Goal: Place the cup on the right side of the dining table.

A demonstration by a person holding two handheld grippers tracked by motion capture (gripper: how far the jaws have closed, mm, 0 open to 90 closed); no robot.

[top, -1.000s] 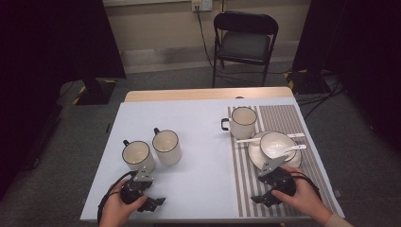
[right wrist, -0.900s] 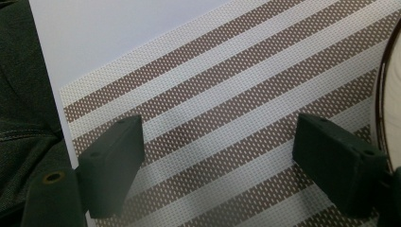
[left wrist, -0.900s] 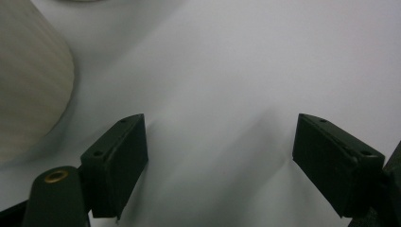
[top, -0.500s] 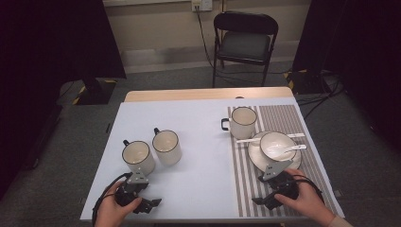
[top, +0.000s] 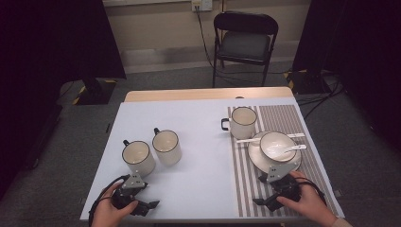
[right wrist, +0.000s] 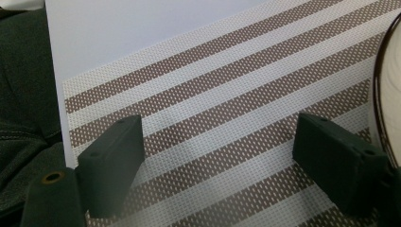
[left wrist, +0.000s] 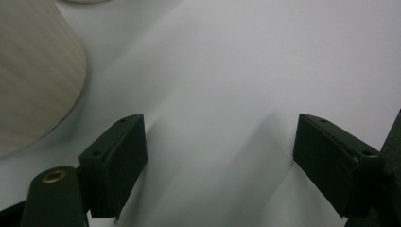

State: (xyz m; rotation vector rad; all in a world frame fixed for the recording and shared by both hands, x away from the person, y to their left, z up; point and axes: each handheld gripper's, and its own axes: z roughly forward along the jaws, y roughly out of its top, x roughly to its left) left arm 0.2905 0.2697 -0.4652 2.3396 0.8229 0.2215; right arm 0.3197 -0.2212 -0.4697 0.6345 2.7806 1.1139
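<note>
The left gripper (top: 137,187) sits low at the near left corner of the white table (top: 198,142), jaws spread wide with nothing between them but bare tabletop. Just beyond its tip stands a cream mug (top: 138,157) with a dark rim, and in the left gripper view that mug's ribbed side (left wrist: 33,71) looms at the upper left, close beside the left jaw but apart from it. A second mug (top: 167,147) of the same kind stands just beside the first, handle turned toward the far side.

Over on the other side, the right gripper (top: 278,182) rests on the striped placemat (top: 283,118), jaws likewise wide apart and holding nothing (brown and white stripes (right wrist: 213,118) run clean between them). At the right edge of the right gripper view a dark-rimmed pale curve (right wrist: 387,94) comes in, just beside the right jaw. From above, a plate (top: 257,158) lies directly ahead of this gripper, carrying a bowl (top: 276,144) with a white spoon (top: 293,148) laid in it. A second white utensil (top: 248,140) lies at the plate's far edge. Farther on, a third mug (top: 243,122) stands on the placemat's far left corner.

Beyond the table, a black folding chair (top: 243,40) faces the table.
</note>
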